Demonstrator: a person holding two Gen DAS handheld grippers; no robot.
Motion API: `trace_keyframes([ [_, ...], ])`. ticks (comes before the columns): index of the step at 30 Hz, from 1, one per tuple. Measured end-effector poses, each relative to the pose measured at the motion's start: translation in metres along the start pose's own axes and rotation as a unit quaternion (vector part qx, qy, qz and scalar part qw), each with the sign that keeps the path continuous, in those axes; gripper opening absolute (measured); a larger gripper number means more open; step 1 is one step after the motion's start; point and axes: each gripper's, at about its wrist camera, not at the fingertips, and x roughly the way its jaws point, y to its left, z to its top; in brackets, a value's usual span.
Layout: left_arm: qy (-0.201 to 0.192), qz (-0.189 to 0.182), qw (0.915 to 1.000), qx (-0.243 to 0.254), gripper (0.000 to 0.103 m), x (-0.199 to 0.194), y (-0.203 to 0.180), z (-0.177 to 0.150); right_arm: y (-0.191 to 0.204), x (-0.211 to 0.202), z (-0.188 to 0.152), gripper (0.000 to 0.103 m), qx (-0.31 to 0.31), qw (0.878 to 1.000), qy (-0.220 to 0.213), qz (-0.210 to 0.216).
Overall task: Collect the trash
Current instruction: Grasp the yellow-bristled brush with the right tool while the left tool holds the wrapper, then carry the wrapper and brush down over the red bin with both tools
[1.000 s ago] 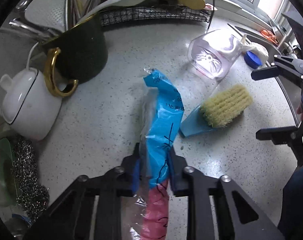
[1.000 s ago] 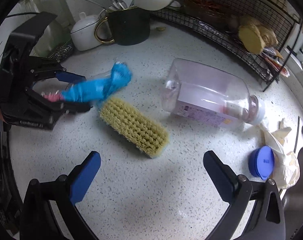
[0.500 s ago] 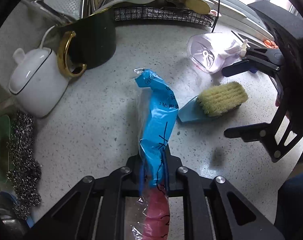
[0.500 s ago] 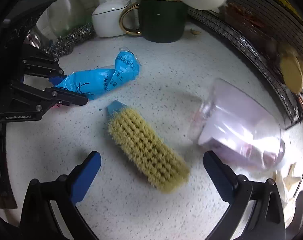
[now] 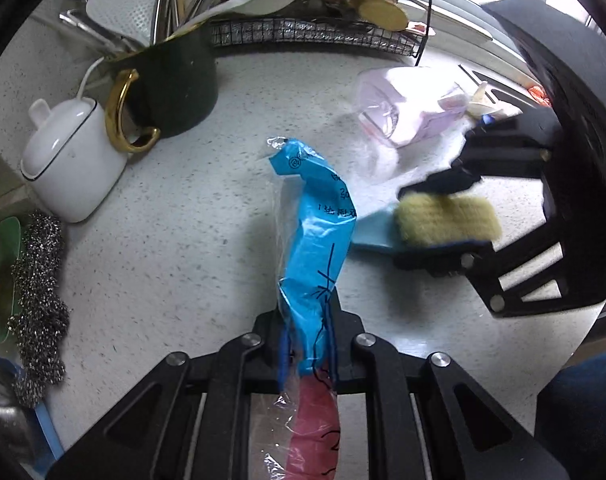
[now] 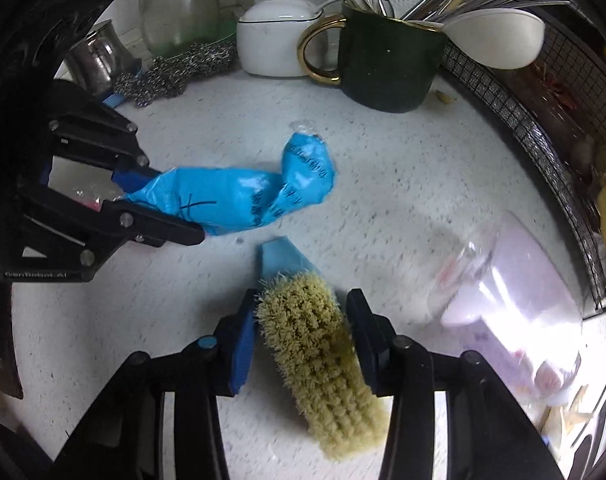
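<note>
From the left wrist: left gripper (image 5: 308, 344) clamped on the blue plastic bag (image 5: 317, 236), pinched low down where blue gives way to a pink stretch, the free end lying forward on the speckled counter (image 5: 191, 216) toward the green mug (image 5: 175, 84). Best to hold that pinch firm and lift straight up, since the loose end could drag or snag; nothing to gain by regripping. Off to the right, blurred, the right gripper (image 5: 439, 220) straddling the scrub brush (image 5: 447, 220); behind it a tipped clear bottle (image 5: 407, 116). From the right wrist: fingers narrowed on either side of the brush (image 6: 323, 360), pads at or very near the bristles, contact on both sides not certain. Worth closing squarely on the body rather than the soft bristles, which would give and let it twist; worth keeping the blue handle tip (image 6: 281, 258) clear of the bag (image 6: 239, 196), which lies just beyond it. Bottle (image 6: 515, 292) smeared by motion, near the right finger.
</note>
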Motion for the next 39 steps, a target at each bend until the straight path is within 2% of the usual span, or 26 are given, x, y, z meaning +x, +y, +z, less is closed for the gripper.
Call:
trace_keyframes([
  [5, -0.013, -0.010, 0.9999, -0.002, 0.013, -0.016, -0.029, 0.000, 0.003, -0.029, -0.024, 0.038, 0.050, 0.999, -0.011, -0.014],
  [17, -0.016, -0.038, 0.9978, 0.051, 0.013, -0.032, -0.137, -0.003, 0.010, -0.111, -0.086, 0.037, 0.146, 0.986, -0.039, -0.063],
  [22, -0.019, -0.047, 0.9953, 0.082, 0.013, -0.046, -0.185, -0.007, 0.002, -0.140, -0.138, 0.036, 0.170, 0.980, -0.058, -0.085],
  [29, -0.027, -0.061, 0.9902, 0.123, 0.013, -0.059, -0.263, -0.017, -0.004, -0.180, -0.230, 0.036, 0.213, 0.967, -0.086, -0.106],
  [34, -0.031, -0.078, 0.9846, 0.153, 0.013, -0.072, -0.326, -0.037, 0.009, -0.221, -0.289, 0.036, 0.238, 0.958, -0.097, -0.126],
  [39, -0.024, -0.094, 0.9801, 0.173, 0.013, -0.076, -0.380, -0.065, 0.025, -0.243, -0.341, 0.036, 0.270, 0.949, -0.099, -0.132],
])
